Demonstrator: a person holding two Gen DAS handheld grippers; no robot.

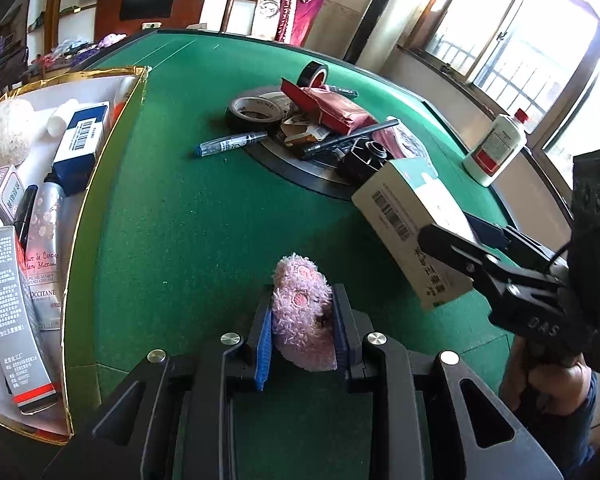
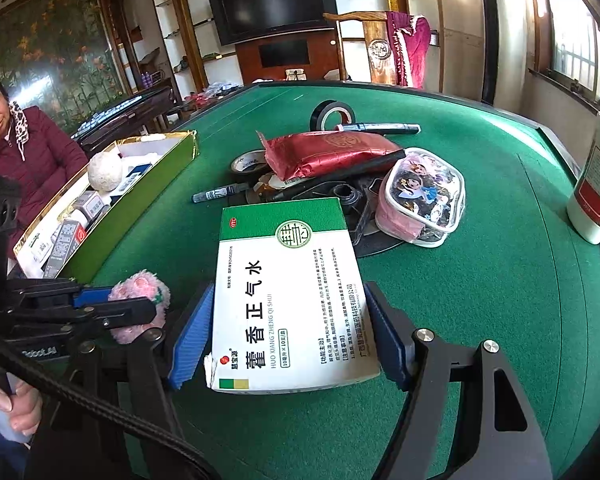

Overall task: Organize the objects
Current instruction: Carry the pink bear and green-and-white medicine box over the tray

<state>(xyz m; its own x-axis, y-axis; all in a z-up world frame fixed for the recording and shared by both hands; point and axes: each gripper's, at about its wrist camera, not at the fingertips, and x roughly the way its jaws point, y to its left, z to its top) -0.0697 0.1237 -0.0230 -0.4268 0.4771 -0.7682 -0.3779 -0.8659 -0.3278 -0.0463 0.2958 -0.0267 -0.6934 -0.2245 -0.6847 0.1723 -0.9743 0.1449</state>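
A pink fluffy plush toy (image 1: pixel 300 320) sits squeezed between the blue pads of my left gripper (image 1: pixel 303 292), which is shut on it just above the green felt table (image 1: pixel 188 232). My right gripper (image 2: pixel 290 288) is shut on a green-and-white medicine box (image 2: pixel 288 280), its pads pressing on the box's long sides. The left wrist view shows that box (image 1: pixel 408 208) held up at the right by the right gripper (image 1: pixel 460 236). In the right wrist view the left gripper (image 2: pixel 140 304) and the plush toy (image 2: pixel 140 284) are at the lower left.
A gold-edged open box (image 1: pixel 85 216) at the left holds several cosmetics cartons and tubes. Mid-table lies a pile: tape rolls (image 1: pixel 256 110), markers (image 1: pixel 232 145), a red packet (image 2: pixel 328 152) and a cartoon pouch (image 2: pixel 420 196). A white bottle (image 1: pixel 496 148) stands far right. A person (image 2: pixel 40 152) sits at the left.
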